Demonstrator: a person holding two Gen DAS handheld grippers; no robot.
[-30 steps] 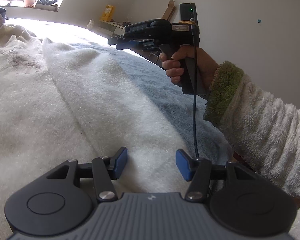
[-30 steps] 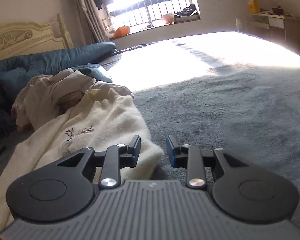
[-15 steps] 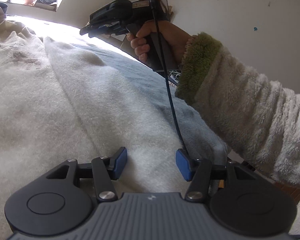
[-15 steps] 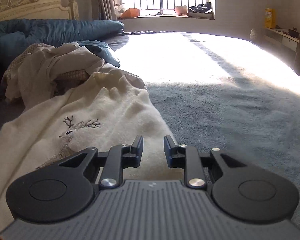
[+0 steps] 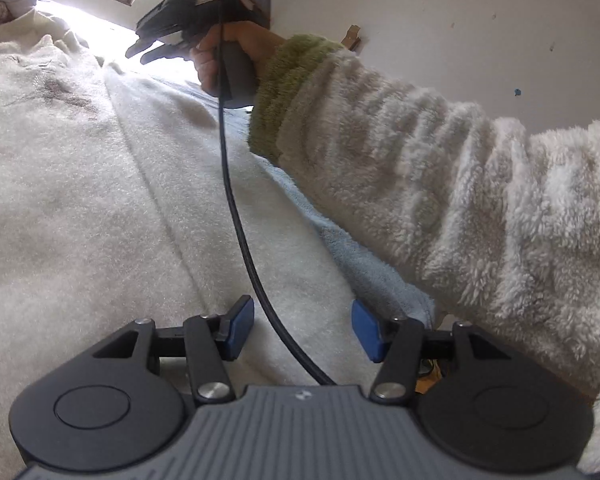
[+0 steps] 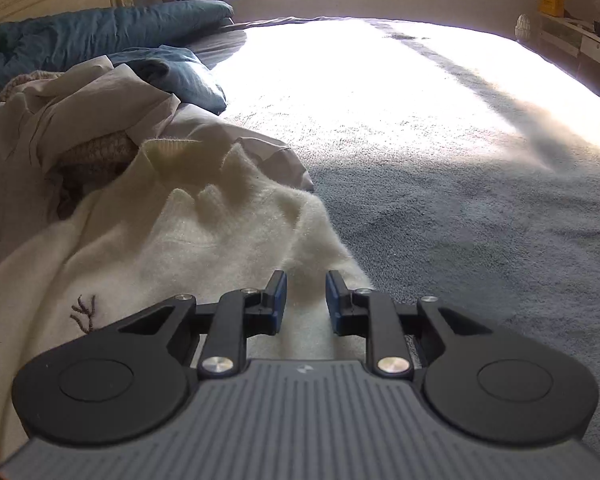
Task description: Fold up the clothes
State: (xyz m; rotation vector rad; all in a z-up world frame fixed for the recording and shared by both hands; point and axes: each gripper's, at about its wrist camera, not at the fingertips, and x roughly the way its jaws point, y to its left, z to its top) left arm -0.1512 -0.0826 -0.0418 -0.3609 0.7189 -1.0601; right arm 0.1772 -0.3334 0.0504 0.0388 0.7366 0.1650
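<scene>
A fuzzy cream-white sweater (image 6: 204, 240) with a small embroidered branch motif lies spread across the grey-blue plush bed cover (image 6: 480, 208), its ribbed collar bunched up toward the far end; the right gripper (image 6: 306, 300) is tipped down over the sweater's edge nearest the bare cover, its blue-padded jaws standing a narrow way apart, the cream knit showing in the gap between them and below, the pads not visibly pressing on it; whether the tips touch the cloth cannot be told. The left gripper (image 5: 302, 334) sits low over the same sweater (image 5: 100, 200) near its hem, jaws well apart and clamped on nothing, a black cable (image 5: 230, 184) running across the gap between them; beyond it a hand (image 5: 220, 60) in a fluffy white sleeve with a green cuff (image 5: 420, 184) grips the other tool's handle; a heap of pale crumpled garments (image 6: 60, 120) lies behind the collar.
</scene>
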